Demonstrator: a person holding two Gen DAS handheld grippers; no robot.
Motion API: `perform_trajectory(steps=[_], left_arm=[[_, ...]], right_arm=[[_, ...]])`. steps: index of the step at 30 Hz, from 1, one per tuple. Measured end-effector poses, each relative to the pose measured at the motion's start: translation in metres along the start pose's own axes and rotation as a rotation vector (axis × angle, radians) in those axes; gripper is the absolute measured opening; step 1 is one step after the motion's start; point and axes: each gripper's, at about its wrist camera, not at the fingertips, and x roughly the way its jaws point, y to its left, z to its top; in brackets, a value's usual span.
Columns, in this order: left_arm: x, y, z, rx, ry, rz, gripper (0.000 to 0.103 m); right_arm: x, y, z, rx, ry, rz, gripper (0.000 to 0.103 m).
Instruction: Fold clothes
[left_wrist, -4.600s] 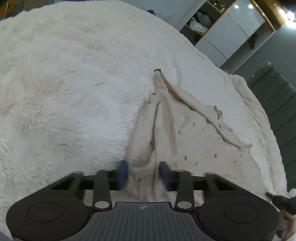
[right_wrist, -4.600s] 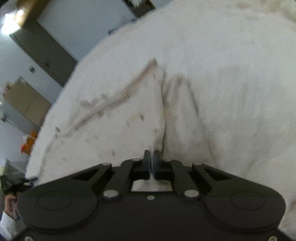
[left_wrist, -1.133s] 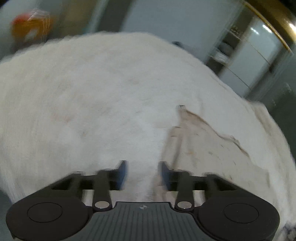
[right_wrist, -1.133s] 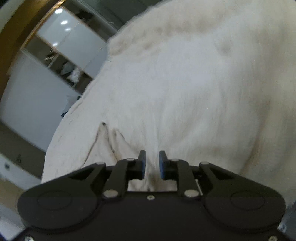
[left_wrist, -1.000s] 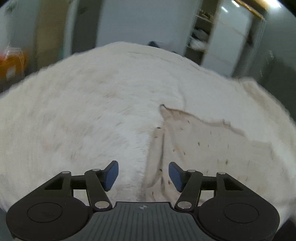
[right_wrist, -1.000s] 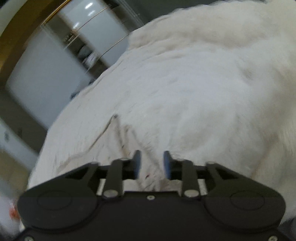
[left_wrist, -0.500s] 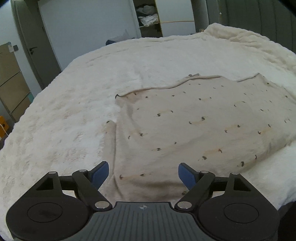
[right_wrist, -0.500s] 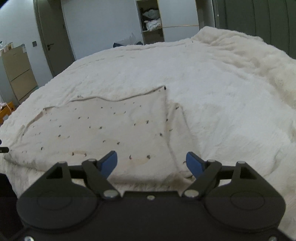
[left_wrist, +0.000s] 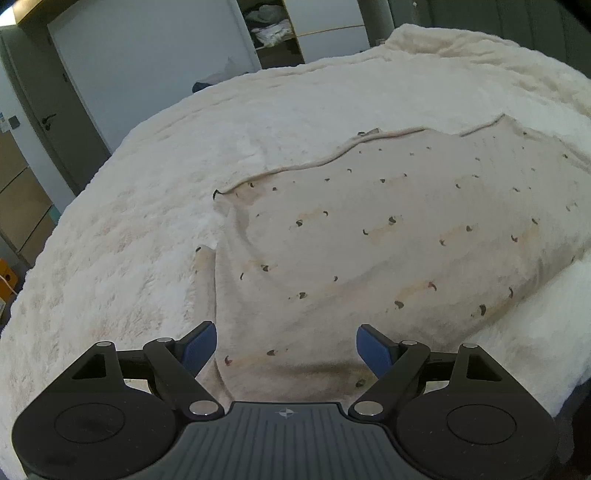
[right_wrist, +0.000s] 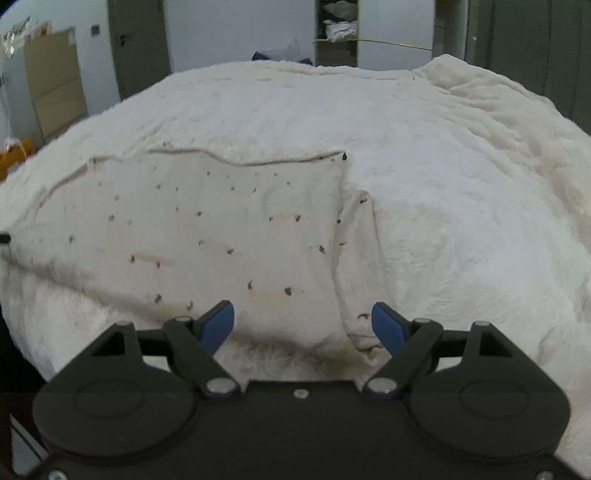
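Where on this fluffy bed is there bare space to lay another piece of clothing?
Bare white blanket lies right of the spotted cloth and beyond its far hem, toward the shelves. The near edge is crowded: the cloth reaches almost to it.

Speckled cream garment (left_wrist: 388, 236) flat on bed

No legible text, brand name, number or label appears in either view. The only mark present is a small compass-like cross emblem (left_wrist: 284, 412) moulded into the ribbed grey plastic housing of the left gripper (left_wrist: 286, 345) — a symbol, not lettering. A pale sheet or sign (left_wrist: 4, 122) is fixed to the wall at the left edge of the left wrist view; its content is too small to read. The brown cardboard box (right_wrist: 53, 79) in the right wrist view shows no readable print.
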Motion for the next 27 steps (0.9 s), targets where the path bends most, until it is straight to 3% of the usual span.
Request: perform_trajectory(steps=[8, 16, 21, 24, 27], left_arm=[[0.000, -0.016, -0.014, 0.122, -0.025, 0.021, 0.091], [-0.009, -0.029, -0.023, 0.262, -0.049, -0.055, 0.090], [0.005, -0.033, -0.034, 0.354, -0.021, -0.074, 0.087], [0.020, -0.024, -0.036, 0.392, -0.031, -0.027, 0.073], [0.027, -0.019, -0.038, 0.433, -0.054, 0.001, 0.071]], right_arm=[[0.012, 0.016, -0.008, -0.185, 0.026, -0.049, 0.080], [0.027, 0.047, -0.017, -0.468, 0.025, -0.099, 0.080], [0.049, 0.067, -0.017, -0.654, 0.008, -0.137, 0.080], [0.058, 0.071, -0.012, -0.712, -0.009, -0.149, 0.079], [0.066, 0.071, -0.006, -0.759, -0.029, -0.161, 0.080]])
